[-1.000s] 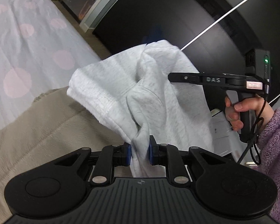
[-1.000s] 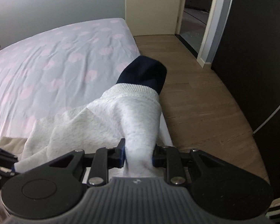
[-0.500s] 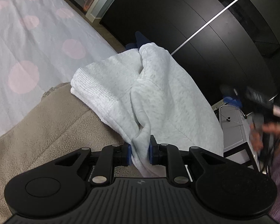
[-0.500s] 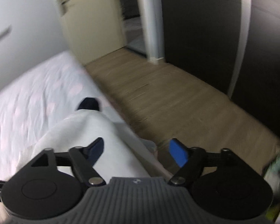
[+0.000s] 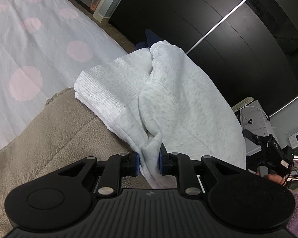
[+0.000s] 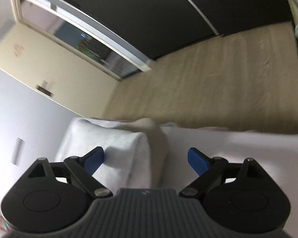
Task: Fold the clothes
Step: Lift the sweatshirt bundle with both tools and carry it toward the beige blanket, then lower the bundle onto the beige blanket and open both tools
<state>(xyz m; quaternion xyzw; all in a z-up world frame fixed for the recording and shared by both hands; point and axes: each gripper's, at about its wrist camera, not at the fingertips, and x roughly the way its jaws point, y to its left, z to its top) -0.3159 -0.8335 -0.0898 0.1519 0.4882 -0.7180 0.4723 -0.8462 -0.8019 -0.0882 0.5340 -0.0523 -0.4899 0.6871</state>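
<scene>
My left gripper (image 5: pixel 149 163) is shut on a bunched fold of the light grey sweatshirt (image 5: pixel 178 99). Its ribbed hem (image 5: pixel 105 85) lies on the beige blanket, and a dark blue piece of cloth (image 5: pixel 151 36) peeks out beyond it. In the right wrist view my right gripper (image 6: pixel 146 159) is rolled over with its jaws wide apart and closing a little; nothing is between the blue pads (image 6: pixel 197 160). The grey sweatshirt (image 6: pixel 113 144) lies just beyond its left finger, not gripped. A hand (image 5: pixel 275 177) holds that gripper low at the right.
A beige fleece blanket (image 5: pixel 59 134) covers the near bed, over a pale sheet with pink dots (image 5: pixel 39 39). A black wardrobe (image 5: pixel 228 29) runs along the far side of a wooden floor (image 6: pixel 208 79). A white unit with cables (image 5: pixel 254 115) stands at the right.
My right gripper let go of the sweatshirt's cuff, opened wide, rolled over and swung down and away to the right. The sweatshirt sagged lower. My left gripper kept its hold.
</scene>
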